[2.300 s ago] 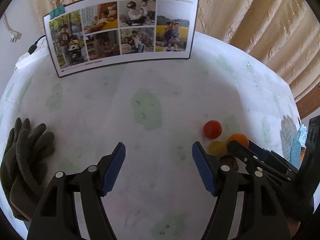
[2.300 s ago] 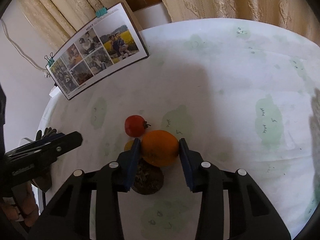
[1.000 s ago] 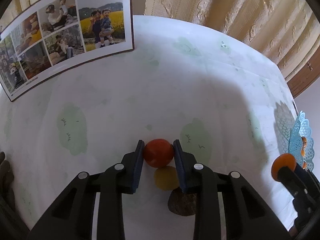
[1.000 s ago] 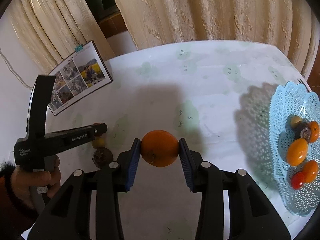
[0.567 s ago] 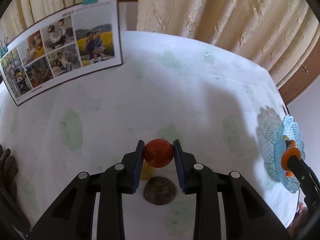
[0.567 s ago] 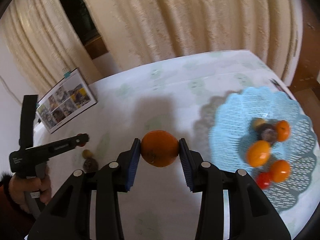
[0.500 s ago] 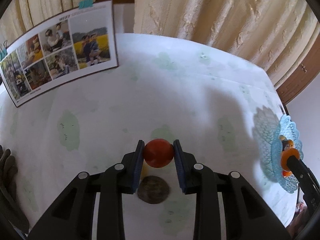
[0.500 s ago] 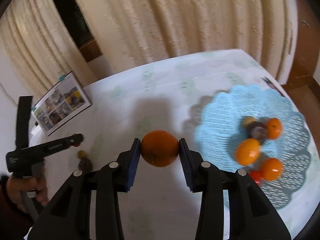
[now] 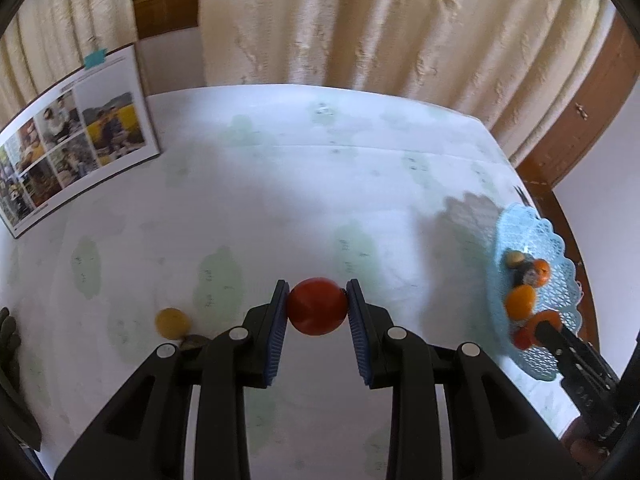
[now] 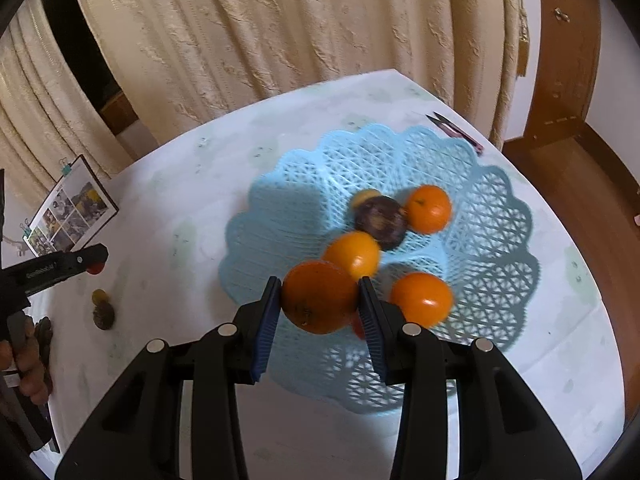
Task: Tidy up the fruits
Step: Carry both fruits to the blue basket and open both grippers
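Left wrist view angled down over the table point(image 9: 304, 184), right wrist view close above the basket point(image 10: 492, 216), both sharing basket, photo board point(image 9: 76, 136)

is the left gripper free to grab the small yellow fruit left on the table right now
Probably not. The left gripper is shut on a round red tomato, so its fingers are occupied. The small yellow fruit lies unobstructed on the white tablecloth, off to the side.

A photo board point(image 9: 76, 140) held by clips stands on the tabletop point(image 9: 304, 184) before cream curtains point(image 9: 380, 24), small scissors point(image 10: 456, 132) lying near the far edge.
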A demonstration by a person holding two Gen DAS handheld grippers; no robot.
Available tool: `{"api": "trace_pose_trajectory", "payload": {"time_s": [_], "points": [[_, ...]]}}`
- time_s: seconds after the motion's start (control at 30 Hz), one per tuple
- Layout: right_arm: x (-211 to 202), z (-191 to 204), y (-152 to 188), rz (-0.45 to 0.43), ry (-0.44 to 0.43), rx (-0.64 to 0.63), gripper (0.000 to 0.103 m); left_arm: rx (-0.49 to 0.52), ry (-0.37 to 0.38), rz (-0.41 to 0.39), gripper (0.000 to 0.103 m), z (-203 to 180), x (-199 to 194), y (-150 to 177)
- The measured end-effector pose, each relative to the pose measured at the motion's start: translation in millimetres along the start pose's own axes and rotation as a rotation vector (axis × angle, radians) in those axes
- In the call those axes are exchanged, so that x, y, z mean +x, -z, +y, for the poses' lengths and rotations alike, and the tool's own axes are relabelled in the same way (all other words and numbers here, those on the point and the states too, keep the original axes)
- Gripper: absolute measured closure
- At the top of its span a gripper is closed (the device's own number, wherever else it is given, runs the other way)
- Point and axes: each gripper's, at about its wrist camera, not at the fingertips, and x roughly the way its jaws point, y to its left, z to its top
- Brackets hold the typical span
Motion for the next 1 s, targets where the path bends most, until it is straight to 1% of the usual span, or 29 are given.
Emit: {"api": "trace_pose_trajectory", "payload": {"time_s": [0.13, 0.2, 0.23, 0.5, 0.87, 1.0], "points": [[-6, -14, 2, -0.012, -0.001, 0.019, 0.060, 0.026, 0.016, 0.000, 0.073, -22, -2, 3], [-11, -20, 1, -0.030, 0.005, 0.032, 0.045, 0.041, 0.027, 0.001, 0.073, -33, -3, 3], [-14, -22, 1, -0.044, 0.009, 0.038, 0.044, 0.048, 0.033, 0.001, 0.073, -39, -3, 4], [-31, -45, -2, -0.077, 0.026, 0.059, 0.044, 0.109, 0.083, 0.000, 0.073, -86, -4, 6], [-39, -68, 4, -0.062, 0.031, 0.069, 0.044, 0.187, 0.140, 0.015, 0.073, -149, 16, 3], [-41, -80, 6, -0.058, 0.038, 0.083, 0.044, 0.213, 0.152, 0.028, 0.073, -166, 25, 3]]}}
